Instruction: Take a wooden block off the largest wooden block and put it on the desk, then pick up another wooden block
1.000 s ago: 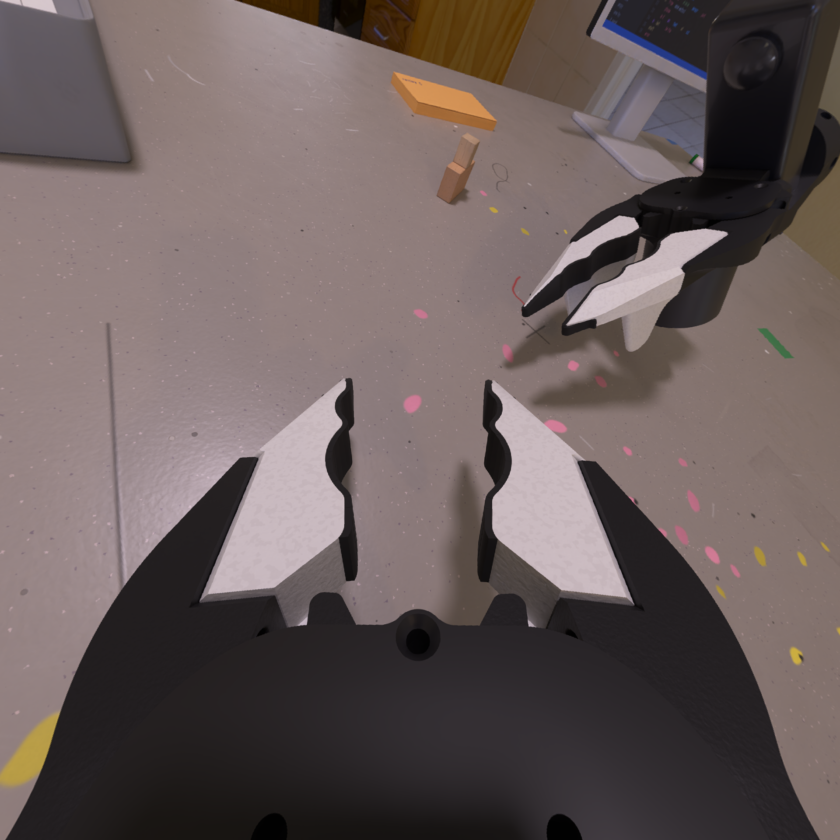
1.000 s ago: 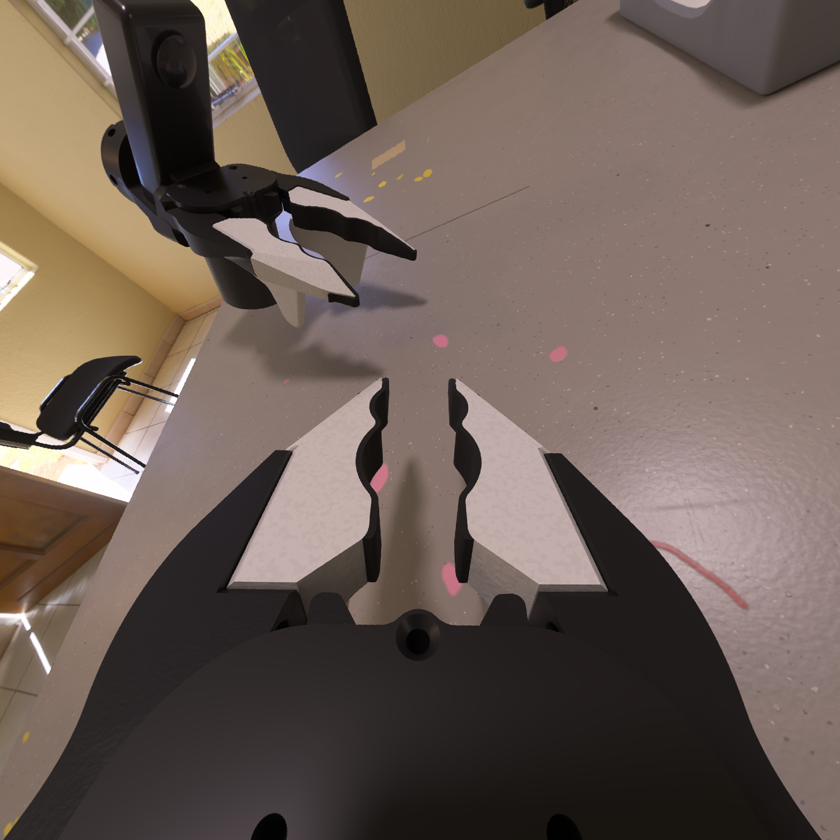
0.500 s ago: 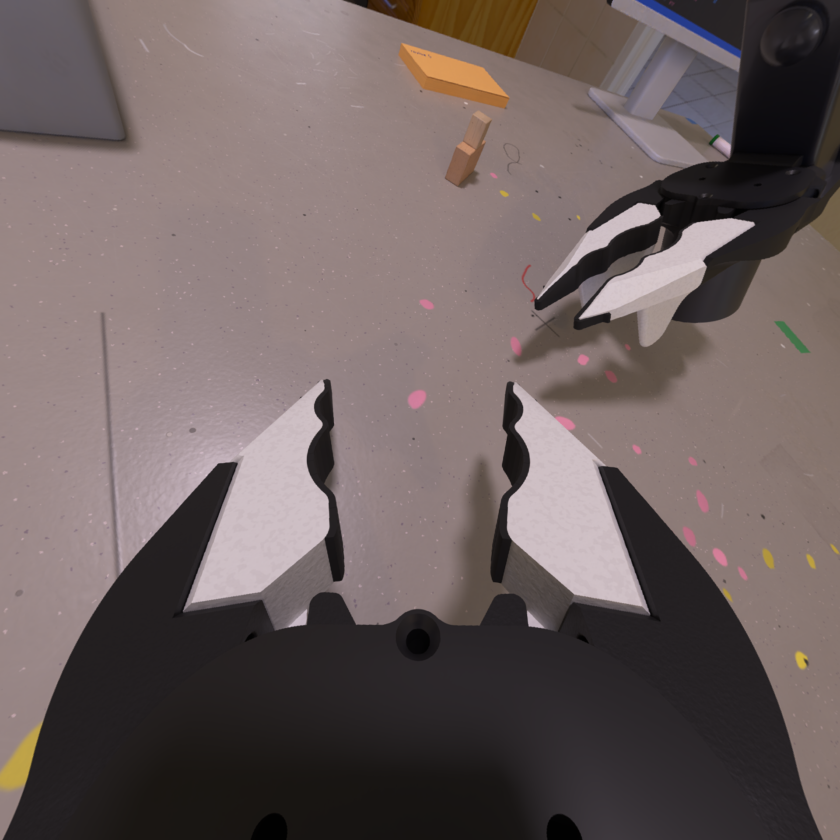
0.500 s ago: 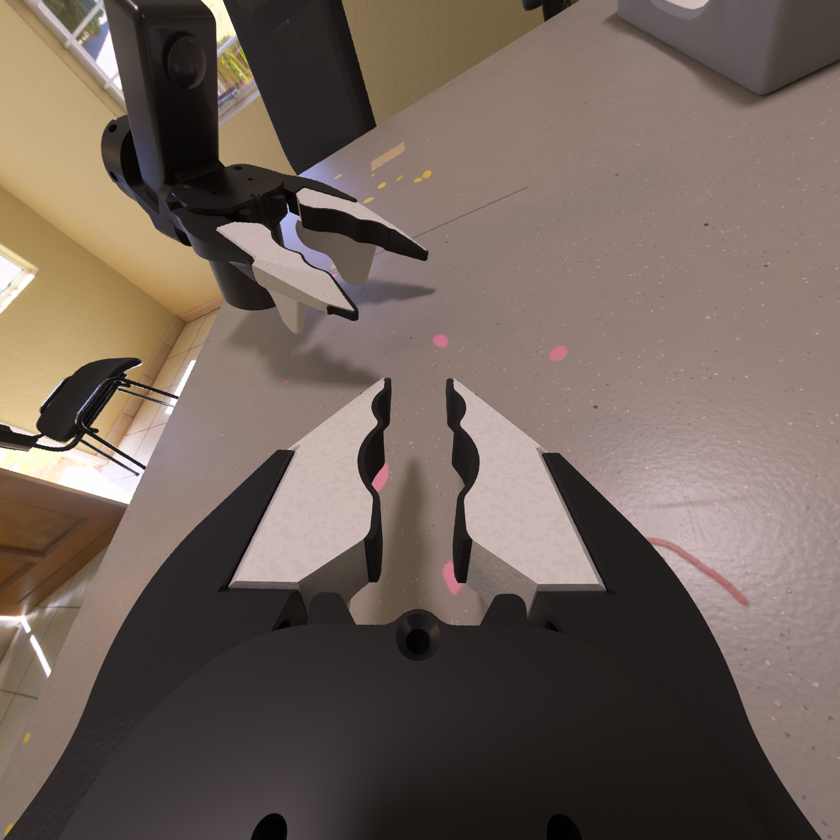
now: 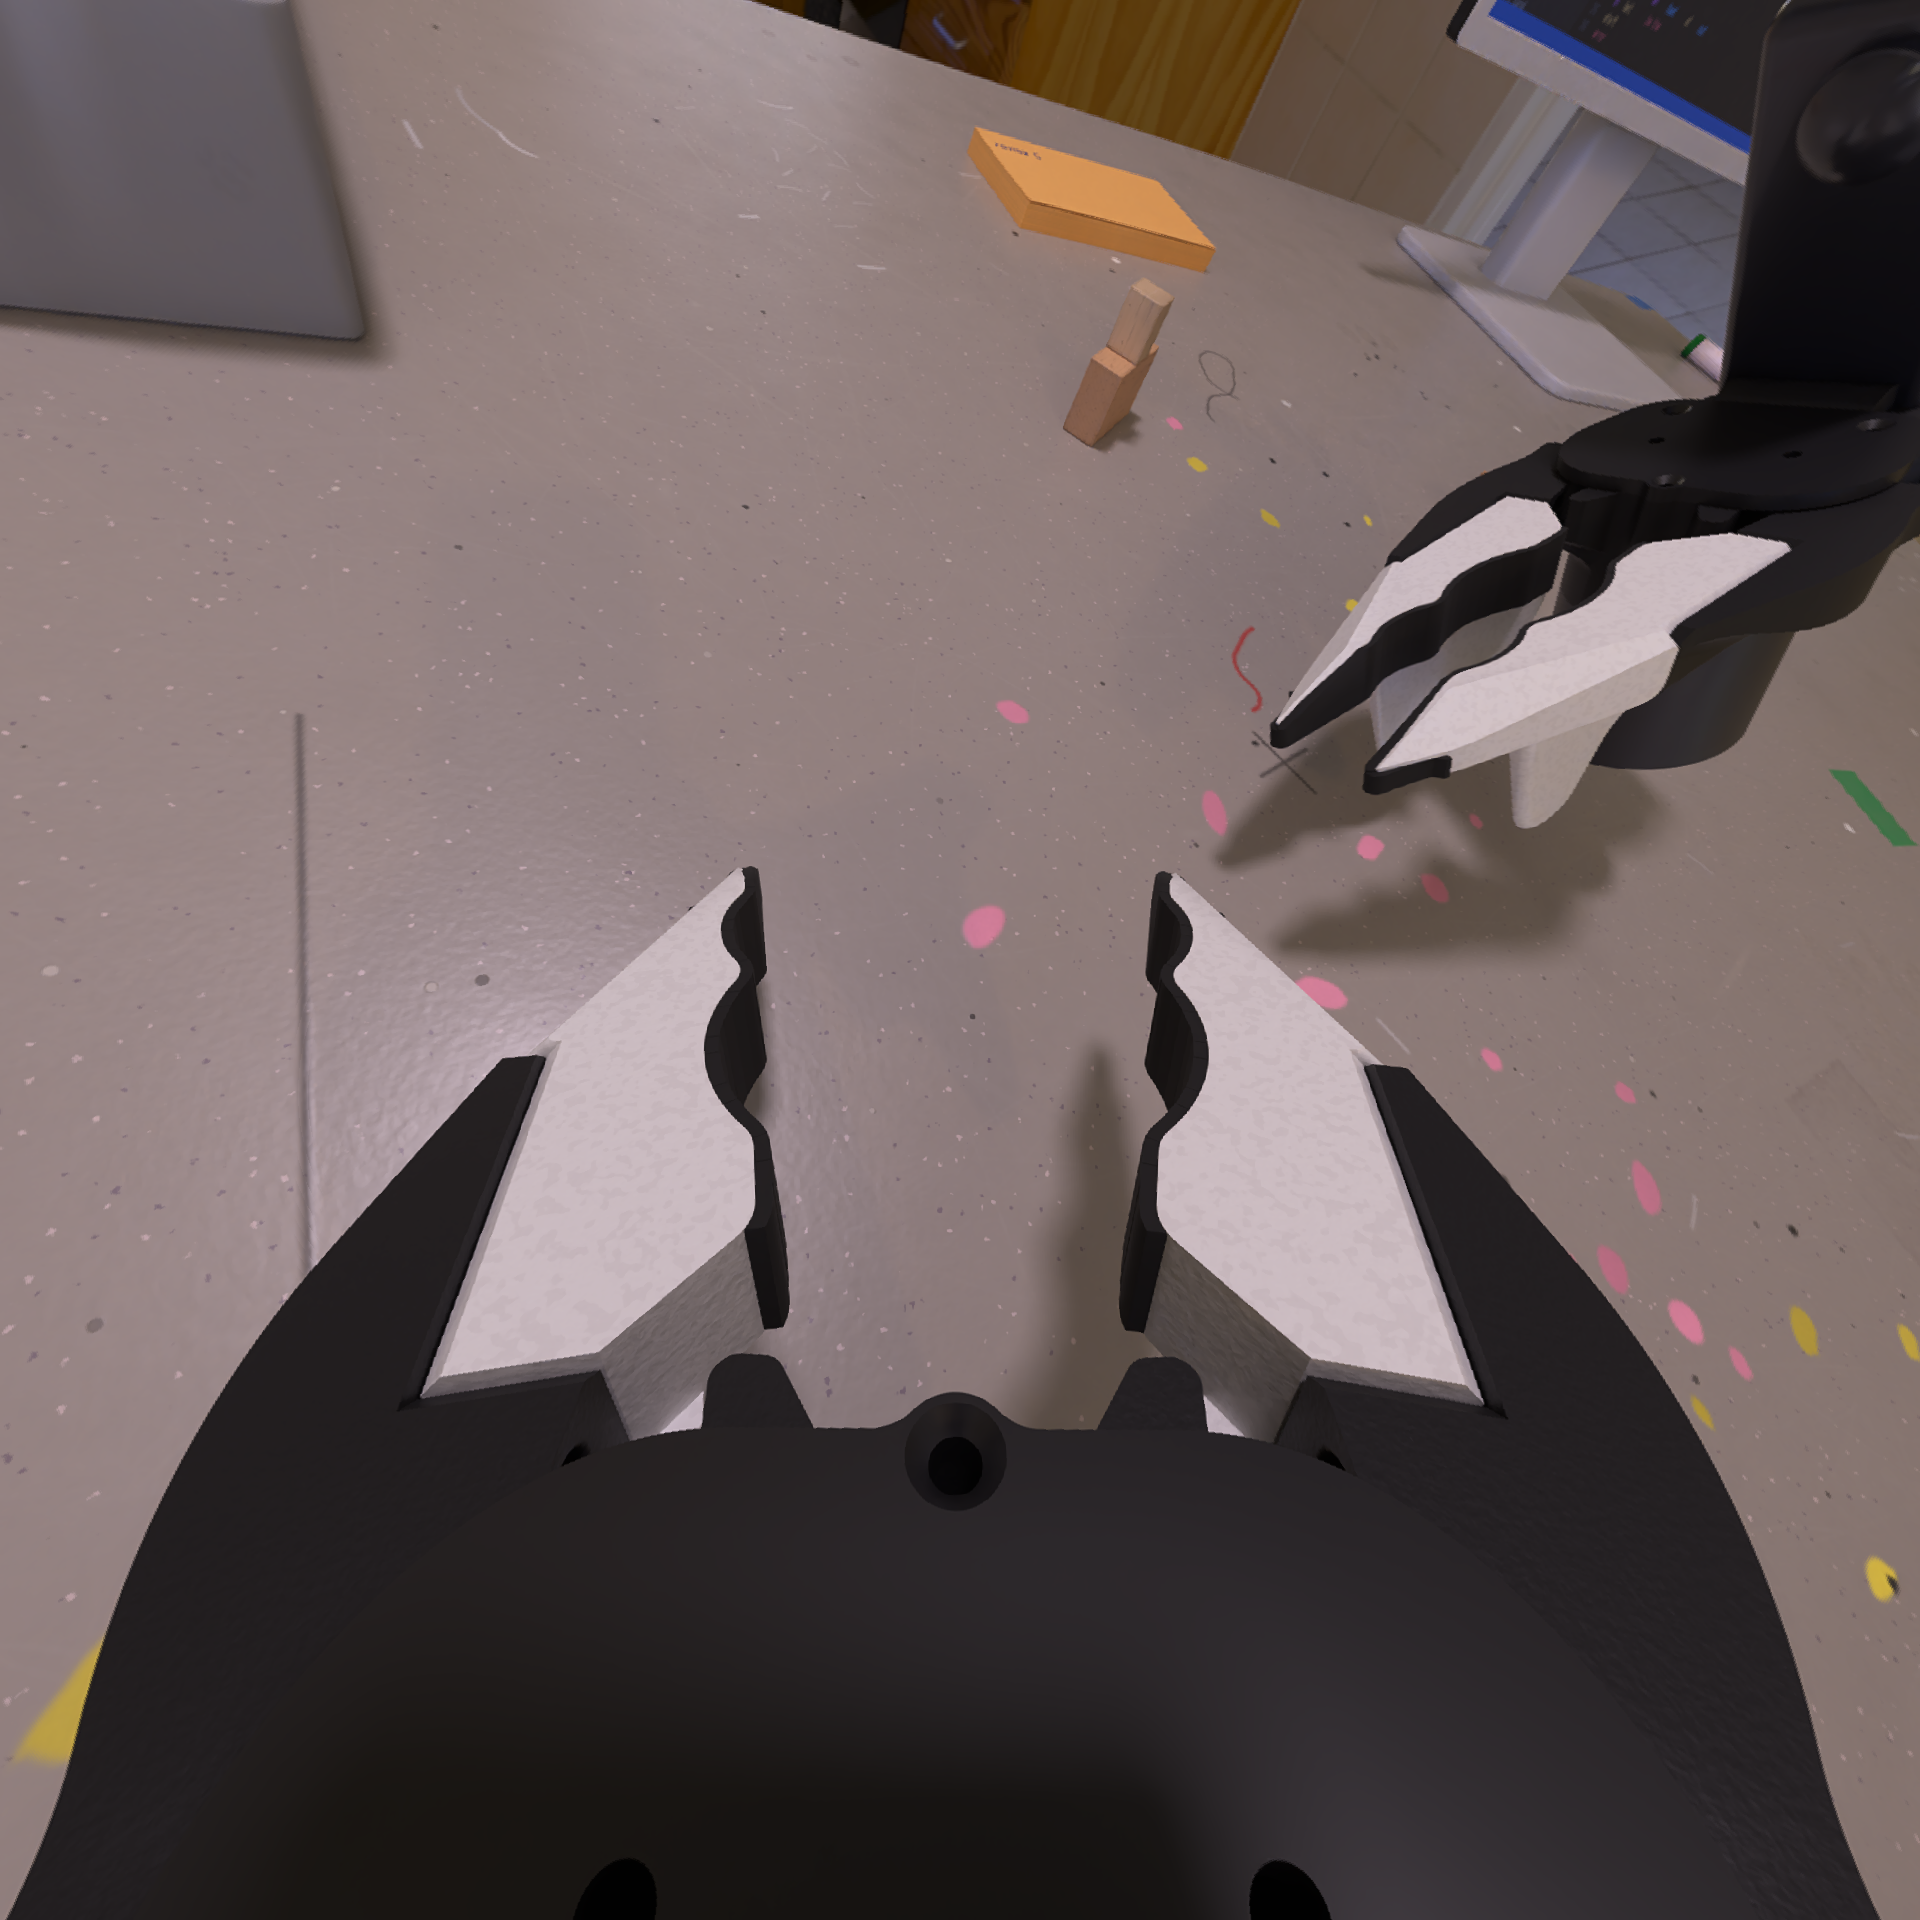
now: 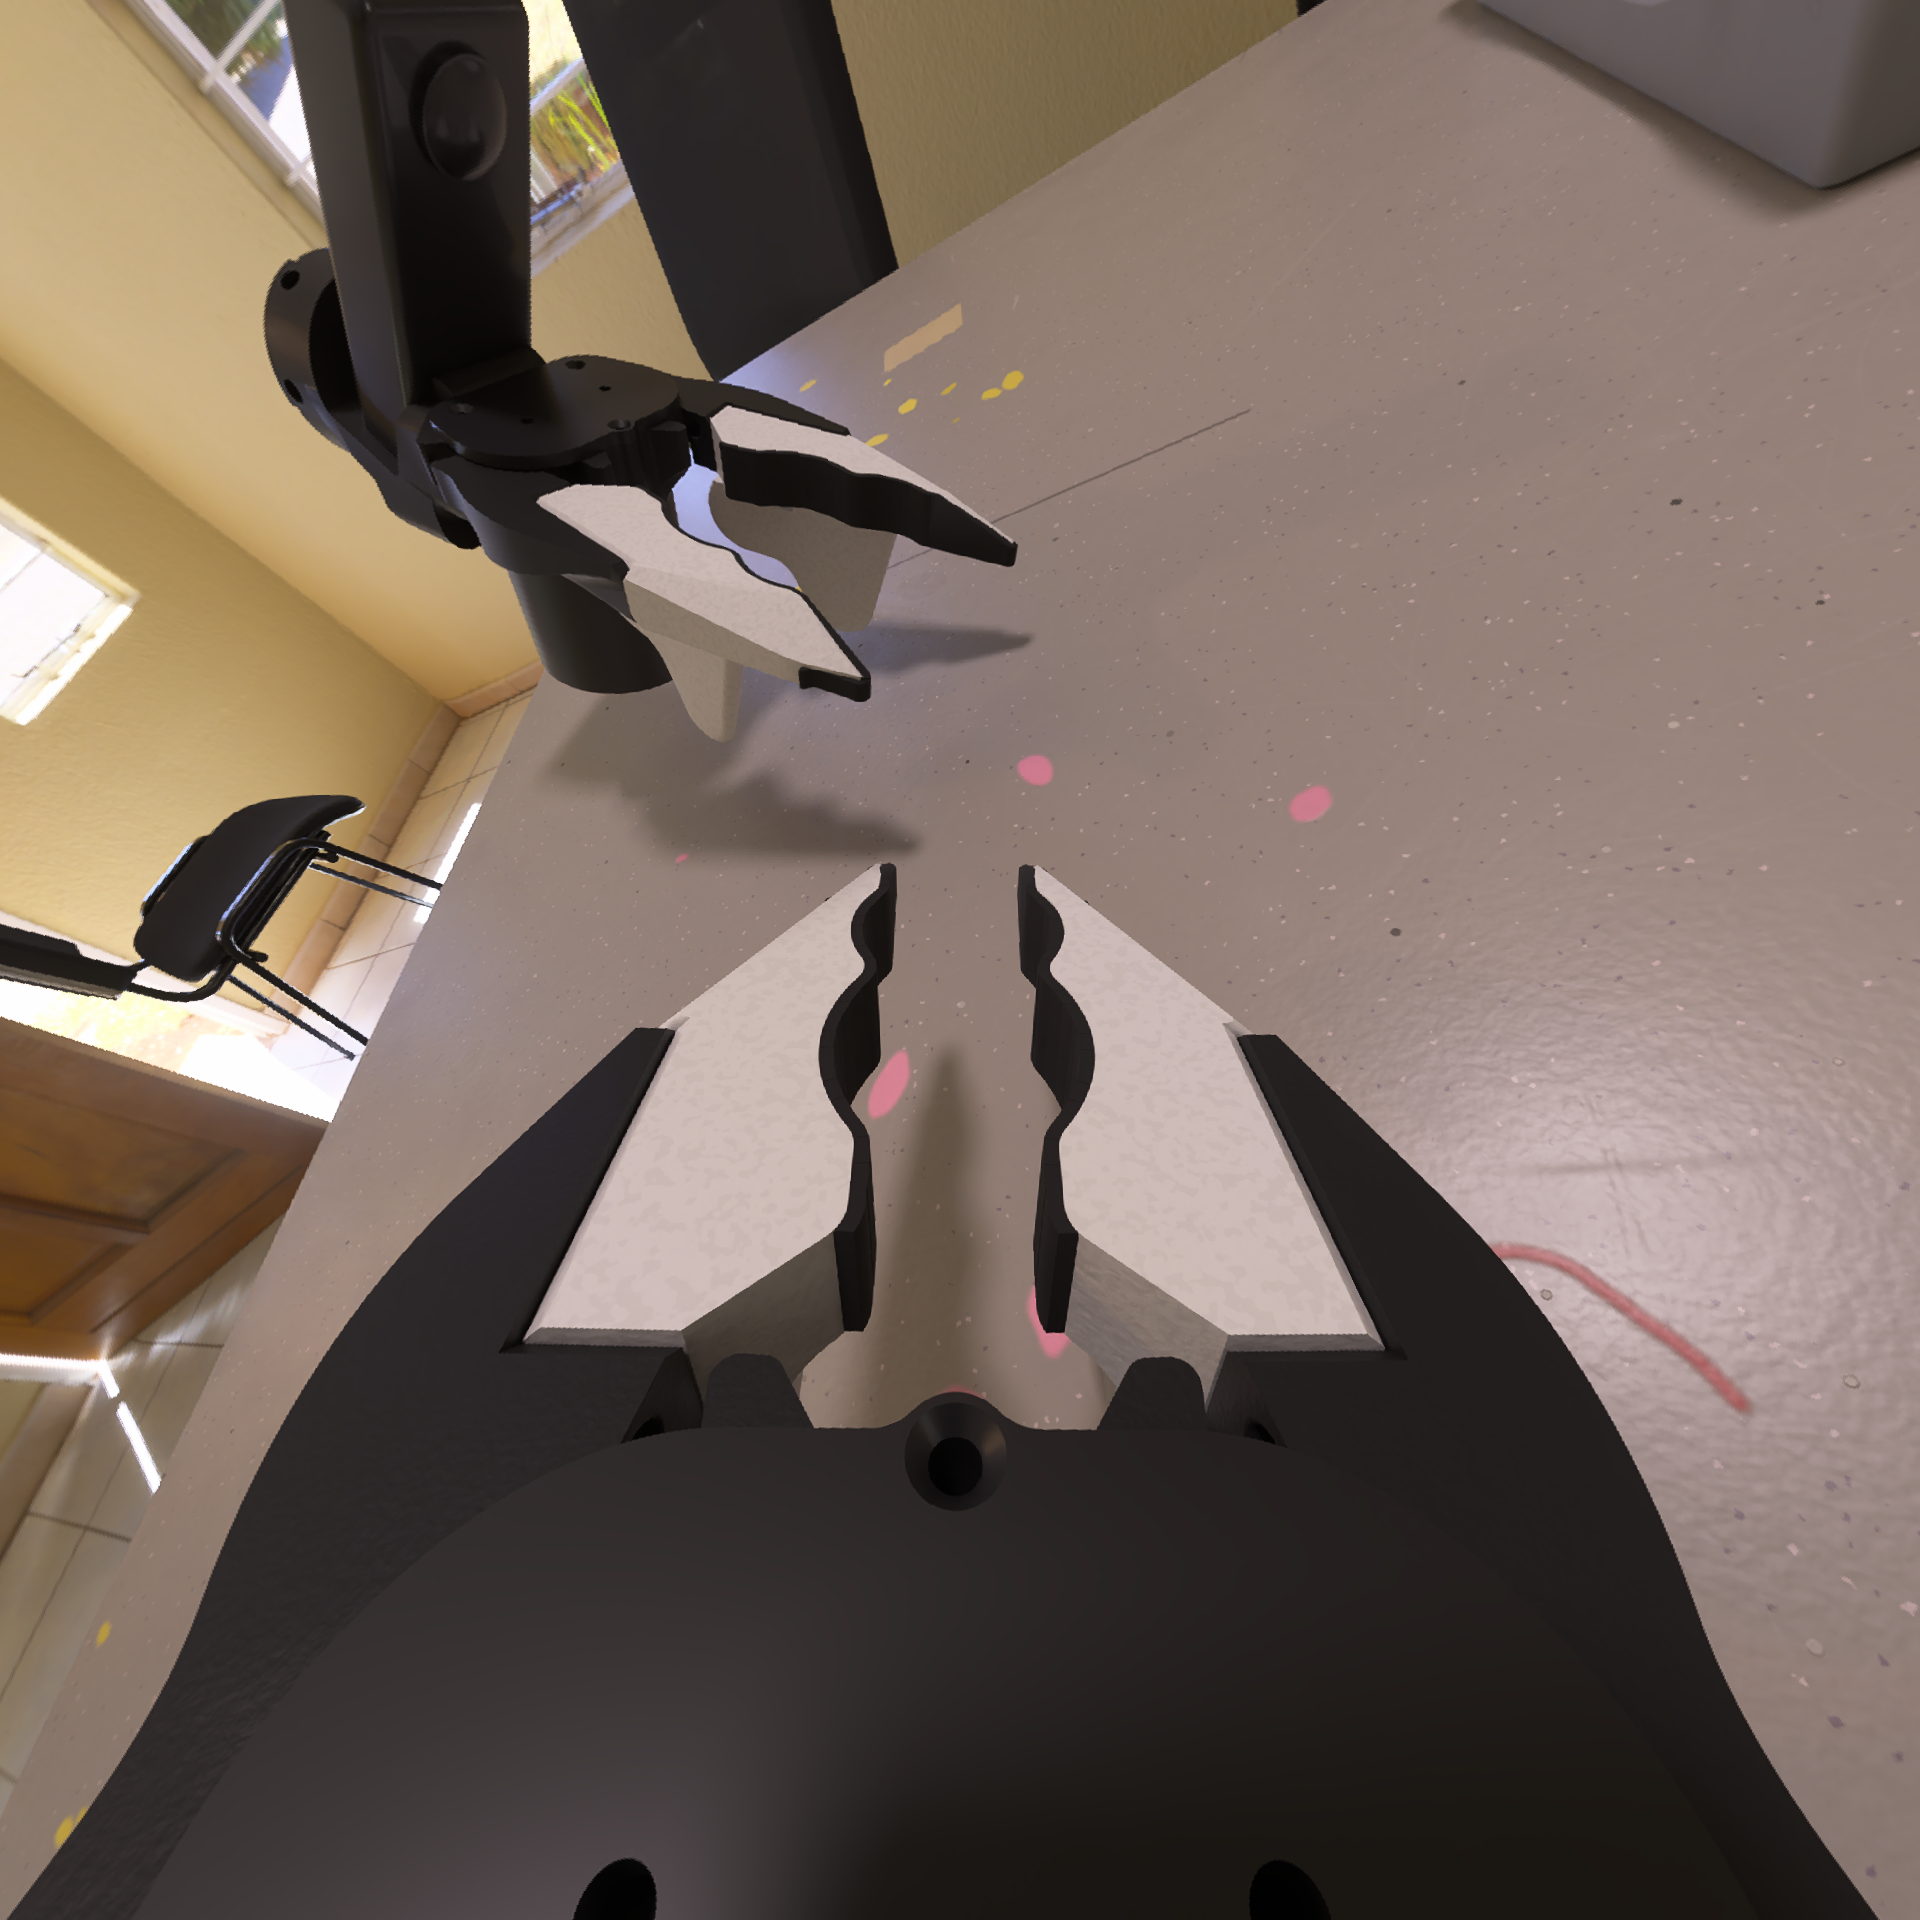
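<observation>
Two wooden blocks stand far ahead on the grey desk point(image 5: 623, 520) in the left wrist view: a small pale block point(image 5: 1141, 315) sits on a larger tan block point(image 5: 1099, 400). My left gripper point(image 5: 955, 881) is open wide and empty, low over the desk, well short of the blocks. It also shows in the right wrist view point(image 6: 923, 618). My right gripper point(image 6: 956, 873) is open with a narrow gap and empty. It shows in the left wrist view point(image 5: 1332, 758), to the right of the left gripper and nearer than the blocks. The right wrist view shows no blocks.
A flat orange box point(image 5: 1091, 197) lies just beyond the blocks. A monitor stand point(image 5: 1538, 260) and a green marker point(image 5: 1704, 353) are at the far right. A grey box point(image 5: 156, 177) sits at the far left. The desk edge and a chair point(image 6: 239, 894) lie left in the right wrist view.
My left gripper has opened wider and moved a little forward toward the blocks. The right gripper has hardly moved and keeps its narrow gap.
</observation>
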